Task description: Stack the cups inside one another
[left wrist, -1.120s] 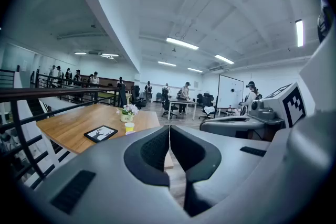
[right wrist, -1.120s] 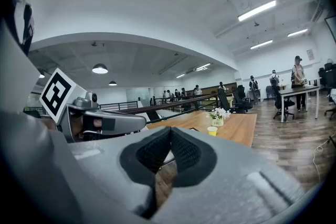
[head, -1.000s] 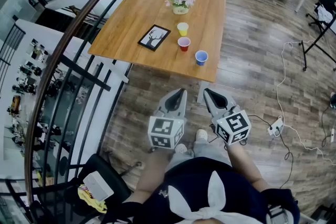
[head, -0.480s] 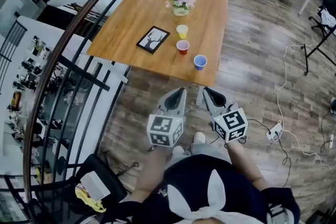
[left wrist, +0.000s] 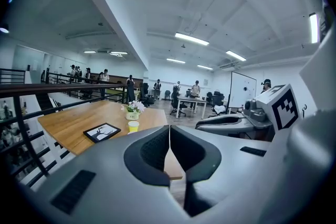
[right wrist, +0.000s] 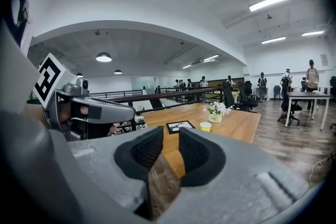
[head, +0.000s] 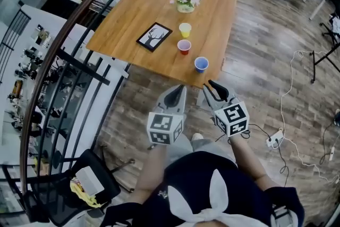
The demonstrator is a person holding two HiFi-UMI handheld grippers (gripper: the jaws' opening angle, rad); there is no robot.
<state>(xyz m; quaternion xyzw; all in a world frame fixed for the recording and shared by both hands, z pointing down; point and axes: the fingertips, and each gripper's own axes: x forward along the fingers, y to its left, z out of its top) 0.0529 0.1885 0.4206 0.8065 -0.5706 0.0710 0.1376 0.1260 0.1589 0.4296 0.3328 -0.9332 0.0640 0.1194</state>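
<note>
Now I hold both grippers low over the wooden floor (head: 255,50), just before the near edge of the light wooden desk (head: 133,24). My left gripper (head: 181,90) has its jaws pressed together, with nothing between them. My right gripper (head: 211,85) shows a narrow gap between its jaws, which are opening, and it is empty too. Three small round cups stand apart on the desk in a slanted row. The blue cup (head: 201,64) is nearest to me, close to the edge. The red cup (head: 184,47) is in the middle and the yellow cup (head: 185,30) is farthest. A black-framed picture (head: 154,36) lies left of them, and a small pot of pink flowers (head: 186,0) stands behind the yellow cup.
</note>
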